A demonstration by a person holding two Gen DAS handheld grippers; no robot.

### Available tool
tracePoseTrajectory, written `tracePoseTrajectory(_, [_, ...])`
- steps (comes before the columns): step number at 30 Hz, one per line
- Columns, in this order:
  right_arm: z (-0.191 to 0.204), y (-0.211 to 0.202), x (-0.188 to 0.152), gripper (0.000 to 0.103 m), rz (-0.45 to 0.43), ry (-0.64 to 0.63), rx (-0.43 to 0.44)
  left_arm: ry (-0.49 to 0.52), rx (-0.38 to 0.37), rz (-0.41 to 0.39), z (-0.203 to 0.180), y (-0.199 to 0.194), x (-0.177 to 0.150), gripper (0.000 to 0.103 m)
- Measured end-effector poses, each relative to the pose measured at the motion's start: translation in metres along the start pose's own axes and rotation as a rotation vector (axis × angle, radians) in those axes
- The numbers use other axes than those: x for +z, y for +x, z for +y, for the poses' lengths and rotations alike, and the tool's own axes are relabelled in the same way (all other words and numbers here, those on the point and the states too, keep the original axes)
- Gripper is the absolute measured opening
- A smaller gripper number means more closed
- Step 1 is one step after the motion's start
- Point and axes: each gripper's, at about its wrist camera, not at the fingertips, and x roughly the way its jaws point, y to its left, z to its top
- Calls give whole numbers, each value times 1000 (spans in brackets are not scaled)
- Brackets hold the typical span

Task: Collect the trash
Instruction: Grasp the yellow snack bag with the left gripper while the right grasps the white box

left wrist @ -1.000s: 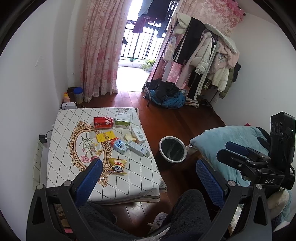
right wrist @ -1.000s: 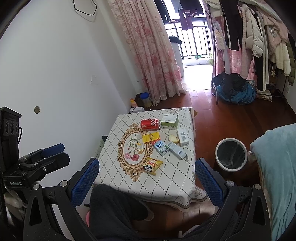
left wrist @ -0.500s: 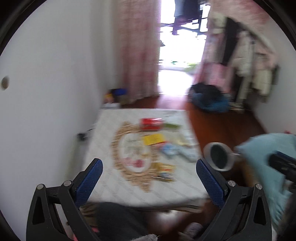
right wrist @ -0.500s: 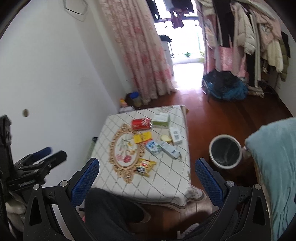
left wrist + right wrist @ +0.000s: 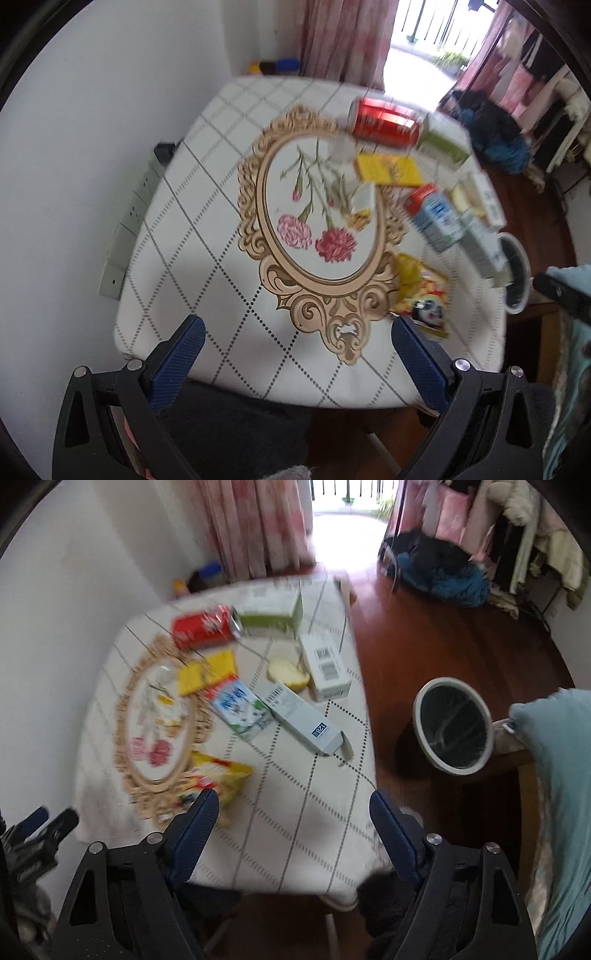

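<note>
We read "128" on a long white carton (image 5: 302, 716), centre frame on the counter (image 5: 295, 823); red can (image 5: 205, 627) upper left. Right gripper (image 5: 293, 814) spread, empty, jaws just narrowing. Left gripper (image 5: 295, 341) spread, empty.

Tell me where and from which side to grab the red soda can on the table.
Grip the red can across the middle of its round body, coming down from above. It lies on its side on the tablecloth, its top end close to the green box, so the ends are poor targets. Its long sides look freer, though the yellow packet lies close by.
</note>
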Motion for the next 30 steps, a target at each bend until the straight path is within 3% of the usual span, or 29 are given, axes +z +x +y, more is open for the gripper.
tracePoseTrajectory(4, [-4,73,34,85,91,-62,-42,-13,69,63,-2,46,4,103])
tracePoseTrajectory(9, [-3,133,60,85,170,-164,-105,-12,113,123,-2,78,7,103])
tracePoseTrajectory(11, [-2,150,66,85,185,-180,-92,-7,119,130,-2,82,9,103])
tracePoseTrajectory(12, [-1,157,68,76,190,-183,-83,-1,119,129,-4,82,11,103])
tracePoseTrajectory(13, [-1,163,68,58,198,-179,-70,10,118,126,-7,80,13,103])
tracePoseTrajectory(14, [-3,166,67,58,207,-165,-50,22,116,117,-10,77,16,103])
tracePoseTrajectory(18, [-19,162,43,51,229,-42,-2,88,57,76,-32,55,22,103])
tracePoseTrajectory(21, [-44,152,5,50,271,112,50,157,-12,75,-60,46,23,103])
tracePoseTrajectory(26, [-69,133,-56,49,248,265,68,304,-66,158,-112,65,26,103])
tracePoseTrajectory(30, [-82,130,-72,53,251,364,114,405,-60,254,-139,99,24,101])
